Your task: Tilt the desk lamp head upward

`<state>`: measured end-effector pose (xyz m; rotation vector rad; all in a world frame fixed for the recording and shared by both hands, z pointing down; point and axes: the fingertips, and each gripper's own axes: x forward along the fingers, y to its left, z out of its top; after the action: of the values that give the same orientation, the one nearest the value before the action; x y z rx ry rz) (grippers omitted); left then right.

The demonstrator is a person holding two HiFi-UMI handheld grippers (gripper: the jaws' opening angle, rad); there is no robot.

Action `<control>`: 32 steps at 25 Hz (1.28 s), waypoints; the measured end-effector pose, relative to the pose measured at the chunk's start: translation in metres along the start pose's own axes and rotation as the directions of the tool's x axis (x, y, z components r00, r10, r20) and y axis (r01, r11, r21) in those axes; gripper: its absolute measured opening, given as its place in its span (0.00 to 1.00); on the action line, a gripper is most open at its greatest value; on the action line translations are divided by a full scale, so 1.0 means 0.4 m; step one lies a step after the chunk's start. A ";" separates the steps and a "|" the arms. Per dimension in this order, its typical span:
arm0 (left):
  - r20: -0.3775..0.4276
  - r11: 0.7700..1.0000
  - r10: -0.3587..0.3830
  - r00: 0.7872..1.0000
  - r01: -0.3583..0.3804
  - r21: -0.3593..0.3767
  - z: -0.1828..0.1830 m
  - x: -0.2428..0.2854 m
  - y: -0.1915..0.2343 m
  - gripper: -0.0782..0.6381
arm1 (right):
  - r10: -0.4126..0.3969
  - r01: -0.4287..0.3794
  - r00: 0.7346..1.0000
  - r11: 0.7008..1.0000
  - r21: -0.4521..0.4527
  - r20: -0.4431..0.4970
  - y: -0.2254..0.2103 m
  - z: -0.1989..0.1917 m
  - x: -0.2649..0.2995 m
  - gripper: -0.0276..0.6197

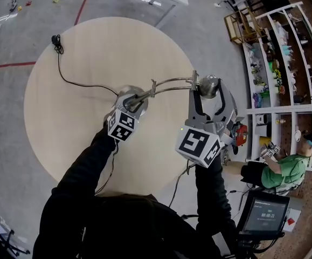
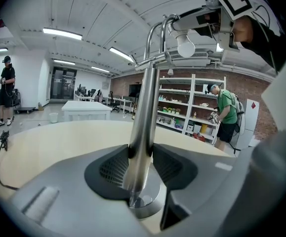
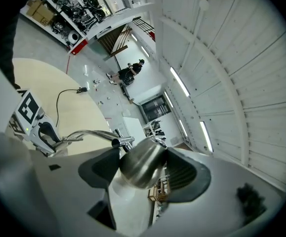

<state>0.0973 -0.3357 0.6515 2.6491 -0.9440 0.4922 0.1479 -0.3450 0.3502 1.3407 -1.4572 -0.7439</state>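
Two grippers [image 1: 137,100] [image 1: 209,86] on one desk lamp [image 1: 172,82]

Silver lamp [image 1: 210,81], pale beige table [image 1: 80,134], black cord [image 1: 55,38] and sleeves [image 1: 80,171]; the grey left gripper [image 1: 136,100] and right gripper [image 1: 208,90] carry black-and-white patterned cubes [image 1: 198,144]; red lines [image 1: 83,7] cross the grey floor [image 1: 5,101].

Right gripper [image 3: 143,177] fingers [image 3: 188,174] clamped on chrome lamp head [image 3: 139,166], curved arm [image 3: 88,134] beyond, tan table [image 3: 44,90]

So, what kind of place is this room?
Probably a lab or workshop: open shelves of supplies, red tape lines on the grey floor, and a bare brick wall.
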 end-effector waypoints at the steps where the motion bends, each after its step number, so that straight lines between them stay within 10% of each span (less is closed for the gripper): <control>1: 0.000 1.000 -0.001 1.000 0.001 0.001 0.000 0.000 0.000 0.33 | -0.003 0.003 1.000 1.000 -0.013 0.002 0.001 0.007 0.000 0.53; 15: -0.017 1.000 -0.008 1.000 0.008 0.013 0.011 -0.002 -0.009 0.33 | -0.025 0.036 0.998 0.975 -0.217 0.054 0.001 0.106 -0.008 0.53; 32: -0.094 0.993 0.081 0.992 -0.089 -0.083 -0.003 -0.108 0.000 0.36 | -0.037 0.055 0.994 0.983 -0.174 0.100 -0.012 0.122 -0.060 0.53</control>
<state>0.0656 -0.3116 0.6351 2.4948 -1.0300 0.5722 0.1020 -0.3313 0.3236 1.2204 -1.4035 -0.9567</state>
